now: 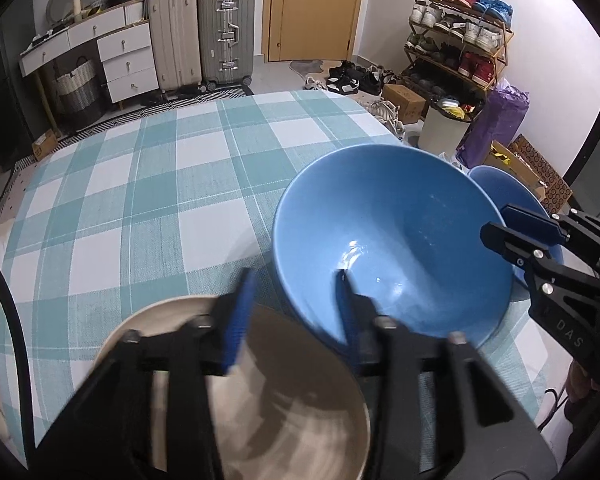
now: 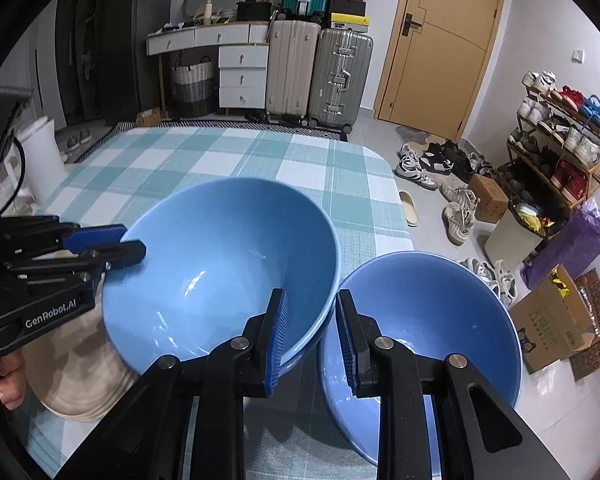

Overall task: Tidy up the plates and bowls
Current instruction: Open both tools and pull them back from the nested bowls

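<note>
A large blue bowl (image 1: 400,220) (image 2: 220,248) sits tilted on the checked tablecloth, its left side leaning over a beige ribbed bowl (image 1: 280,400) (image 2: 80,380). A smaller blue bowl (image 1: 500,192) (image 2: 432,300) stands right beside it near the table's right edge. My left gripper (image 1: 295,274) (image 2: 134,240) is open astride the large bowl's left rim, one finger inside and one above the beige bowl. My right gripper (image 2: 311,293) (image 1: 494,223) straddles the large bowl's right rim with its jaws slightly apart. Its outer finger is over the small bowl.
The table (image 1: 160,180) (image 2: 220,152) stretches away ahead of the bowls and ends just right of the small bowl. On the floor beyond are shoes, a white bin (image 2: 508,240), cardboard boxes and a shoe rack. Suitcases, drawers and a door line the far wall.
</note>
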A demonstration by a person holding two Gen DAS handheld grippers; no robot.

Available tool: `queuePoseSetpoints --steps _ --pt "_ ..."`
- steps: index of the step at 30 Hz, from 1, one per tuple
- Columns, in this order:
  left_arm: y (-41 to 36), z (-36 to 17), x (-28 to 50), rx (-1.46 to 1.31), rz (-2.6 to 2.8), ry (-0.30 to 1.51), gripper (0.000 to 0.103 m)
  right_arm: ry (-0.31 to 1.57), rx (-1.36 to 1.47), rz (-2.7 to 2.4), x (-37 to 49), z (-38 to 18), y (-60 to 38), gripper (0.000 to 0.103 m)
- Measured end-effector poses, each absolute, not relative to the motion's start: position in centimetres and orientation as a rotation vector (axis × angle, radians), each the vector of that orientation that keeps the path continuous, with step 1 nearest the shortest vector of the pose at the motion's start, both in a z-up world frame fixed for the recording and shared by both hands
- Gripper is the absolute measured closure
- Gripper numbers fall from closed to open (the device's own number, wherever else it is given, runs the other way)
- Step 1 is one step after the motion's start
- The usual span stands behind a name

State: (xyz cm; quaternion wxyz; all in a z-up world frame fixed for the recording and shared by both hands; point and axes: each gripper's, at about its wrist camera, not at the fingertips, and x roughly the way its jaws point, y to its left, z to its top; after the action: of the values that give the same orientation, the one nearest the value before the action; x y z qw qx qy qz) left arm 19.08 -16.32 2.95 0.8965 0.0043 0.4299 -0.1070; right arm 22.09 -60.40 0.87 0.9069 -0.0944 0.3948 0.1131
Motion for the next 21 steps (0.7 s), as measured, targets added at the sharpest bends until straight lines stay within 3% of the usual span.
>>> queuePoseSetpoints --steps 5,10,15,16,18,21 --pt "-16.4 4.0 17.9 -0.007 -0.24 0.857 0.033 0.764 -0.156 0.217 20.8 1.6 -61.4 0.055" --pt "-16.8 5.1 16.7 -0.037 -0.25 0.845 0.024 0.733 -0.061 0.212 19.4 2.5 -63.0 0.016" --pt "-17.8 5.8 15.4 -0.038 -0.268 0.834 0.018 0.676 0.039 0.17 17.3 3.6 -65.5 0.001" --pt "-17.9 5.9 15.2 -0.045 -0.274 0.831 0.016 0.673 0.048 0.158 17.0 3.8 -65.9 0.001" --pt "-18.4 6.0 14.7 -0.053 -0.286 0.828 0.002 0.658 0.062 0.119 16.4 4.2 -66.9 0.001" --pt "-19.3 6.2 14.0 -0.057 -0.291 0.821 0.001 0.654 0.101 0.089 15.6 4.5 -68.6 0.001"
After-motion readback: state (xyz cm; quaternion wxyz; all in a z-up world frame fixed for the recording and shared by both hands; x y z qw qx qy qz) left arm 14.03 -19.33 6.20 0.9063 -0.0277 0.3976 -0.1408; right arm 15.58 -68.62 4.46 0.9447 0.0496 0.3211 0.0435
